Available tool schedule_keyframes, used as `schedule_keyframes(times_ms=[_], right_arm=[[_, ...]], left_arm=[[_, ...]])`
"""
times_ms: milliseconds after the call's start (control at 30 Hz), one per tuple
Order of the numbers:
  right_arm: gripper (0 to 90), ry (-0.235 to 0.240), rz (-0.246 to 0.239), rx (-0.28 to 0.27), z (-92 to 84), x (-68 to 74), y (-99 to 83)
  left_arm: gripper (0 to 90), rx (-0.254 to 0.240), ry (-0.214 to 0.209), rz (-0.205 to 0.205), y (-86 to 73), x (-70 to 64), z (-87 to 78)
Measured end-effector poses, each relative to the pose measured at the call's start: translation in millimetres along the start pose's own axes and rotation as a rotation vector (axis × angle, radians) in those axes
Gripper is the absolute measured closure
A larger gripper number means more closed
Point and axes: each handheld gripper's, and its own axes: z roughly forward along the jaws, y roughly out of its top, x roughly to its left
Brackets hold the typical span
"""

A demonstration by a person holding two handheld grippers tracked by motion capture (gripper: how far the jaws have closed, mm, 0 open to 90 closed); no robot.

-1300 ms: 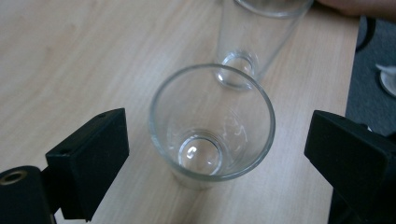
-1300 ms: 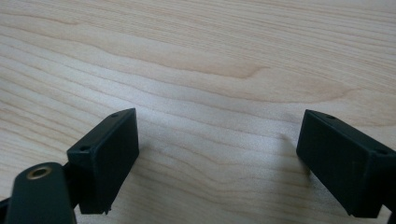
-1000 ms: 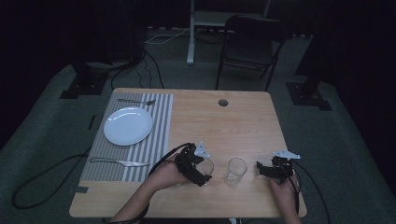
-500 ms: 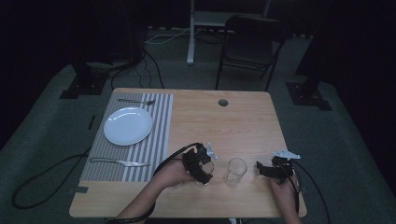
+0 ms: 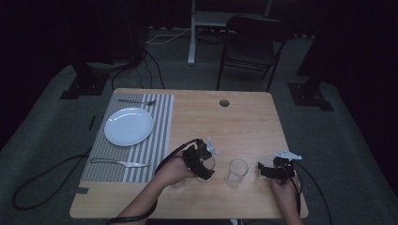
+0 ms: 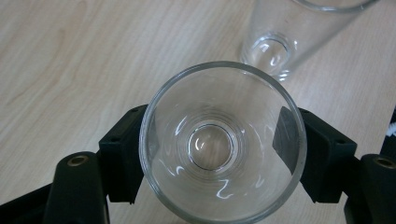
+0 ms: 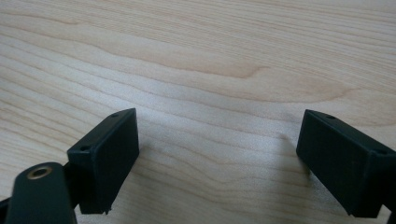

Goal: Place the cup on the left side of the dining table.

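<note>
My left gripper (image 5: 201, 161) is shut on a clear drinking glass (image 5: 207, 168) near the table's front edge. In the left gripper view I look down into this glass (image 6: 219, 144), with a black jaw pressed to each side of the left gripper (image 6: 215, 156). A second, empty glass (image 5: 236, 172) stands upright just to its right, and its base (image 6: 279, 44) sits close beyond the held one. Right of that, my right gripper (image 5: 264, 170) rests low over the wood. The right gripper (image 7: 219, 156) has its jaws wide open over bare table.
A striped placemat (image 5: 162, 136) at the left carries a white plate (image 5: 128, 126), a fork (image 5: 136, 101) behind it and a knife (image 5: 119, 162) in front. The wooden table (image 5: 234, 126) has a cable hole (image 5: 224, 102) at the back. A chair (image 5: 253, 42) stands beyond.
The left gripper has shifted slightly right with the glass, closer to the second glass. The right gripper has hardly moved.
</note>
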Motion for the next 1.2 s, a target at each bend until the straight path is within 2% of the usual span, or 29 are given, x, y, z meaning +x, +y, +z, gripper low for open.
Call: schedule_keyframes(times_ms=[100,133,467,600,800,967,1200], right_arm=[[12.6,0.000,0.000,0.000,0.0,0.0,0.0],[12.6,0.000,-0.001,0.000,0.0,0.0,0.0],[12.6,0.000,-0.001,0.002,-0.1,-0.1,0.0],[12.6,-0.001,-0.001,0.001,-0.1,-0.1,0.0],[12.6,-0.001,-0.002,0.000,-0.1,-0.2,0.0],[12.6,-0.001,-0.001,0.000,0.0,0.0,0.0],[12.6,-0.001,-0.001,0.000,0.0,-0.1,-0.1]], left_arm=[[28.8,-0.007,0.002,-0.011,-0.1,2.2,-1.8],[28.8,-0.024,0.006,-0.028,-1.7,9.8,-8.1],[28.8,-0.044,0.043,-0.087,-8.8,33.0,-22.8],[28.8,-0.050,0.070,-0.126,-15.3,46.0,-30.8],[28.8,-0.048,0.108,-0.162,-29.1,59.2,-39.3],[28.8,-0.061,0.153,-0.218,-43.9,72.7,-48.0],[28.8,-0.042,0.193,-0.270,-65.0,88.3,-57.2]])
